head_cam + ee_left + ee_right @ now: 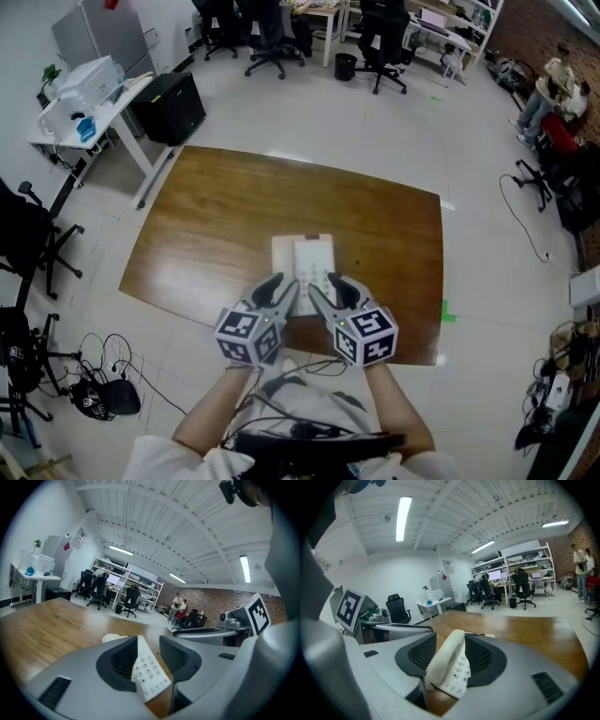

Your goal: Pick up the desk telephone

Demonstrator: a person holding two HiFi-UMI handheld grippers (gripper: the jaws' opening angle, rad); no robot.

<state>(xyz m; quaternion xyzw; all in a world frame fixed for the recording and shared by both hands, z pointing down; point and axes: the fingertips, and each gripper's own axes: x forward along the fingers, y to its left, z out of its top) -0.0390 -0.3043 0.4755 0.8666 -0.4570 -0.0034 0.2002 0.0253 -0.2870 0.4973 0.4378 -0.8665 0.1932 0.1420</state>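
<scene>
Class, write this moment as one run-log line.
phase: approach | left tongs: open | right tongs: open | phone: on table, not gripped

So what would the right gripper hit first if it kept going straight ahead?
Probably the desk telephone: its handset and keypad show between the open jaws of the right gripper, though depth is unclear.

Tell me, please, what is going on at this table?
A person holds a tool in each hand over a wooden table. The left tool and right tool both point at the white desk telephone, jaws apart, at its near end. It lies on the table, apparently not yet gripped or lifted.
</scene>
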